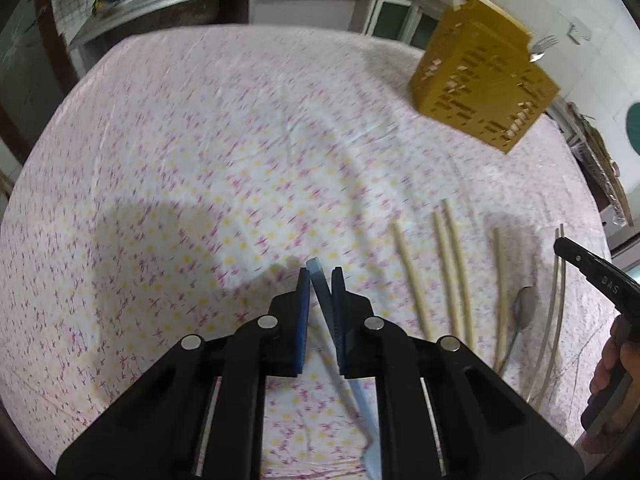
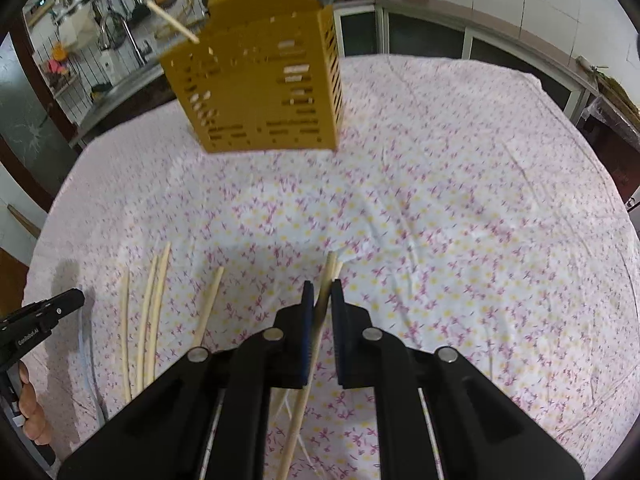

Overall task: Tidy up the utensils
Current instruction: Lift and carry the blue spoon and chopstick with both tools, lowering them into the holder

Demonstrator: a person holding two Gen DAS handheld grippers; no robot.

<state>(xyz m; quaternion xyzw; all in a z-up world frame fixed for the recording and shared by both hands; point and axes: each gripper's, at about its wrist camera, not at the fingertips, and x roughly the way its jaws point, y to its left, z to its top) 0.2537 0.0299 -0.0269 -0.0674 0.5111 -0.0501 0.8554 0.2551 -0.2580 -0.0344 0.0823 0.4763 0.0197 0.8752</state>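
In the left wrist view my left gripper (image 1: 320, 278) is shut on a light blue utensil (image 1: 324, 300), whose flat handle pokes past the blue pads and trails back under the fingers. In the right wrist view my right gripper (image 2: 320, 290) is shut on a wooden chopstick (image 2: 308, 380), held a little above the cloth. A yellow slotted utensil caddy (image 1: 480, 80) (image 2: 260, 84) stands at the far side of the table, with a chopstick (image 2: 172, 20) and a fork (image 1: 544, 45) sticking out. Several loose chopsticks (image 1: 452, 276) (image 2: 154, 312) and a metal spoon (image 1: 524, 306) lie on the cloth between the grippers.
A floral tablecloth (image 1: 180, 160) (image 2: 460, 200) covers the round table. The right gripper (image 1: 564, 248) and a hand show at the right edge of the left wrist view. The left gripper (image 2: 76, 298) shows at the left edge of the right wrist view. Kitchen counters and cabinets stand behind.
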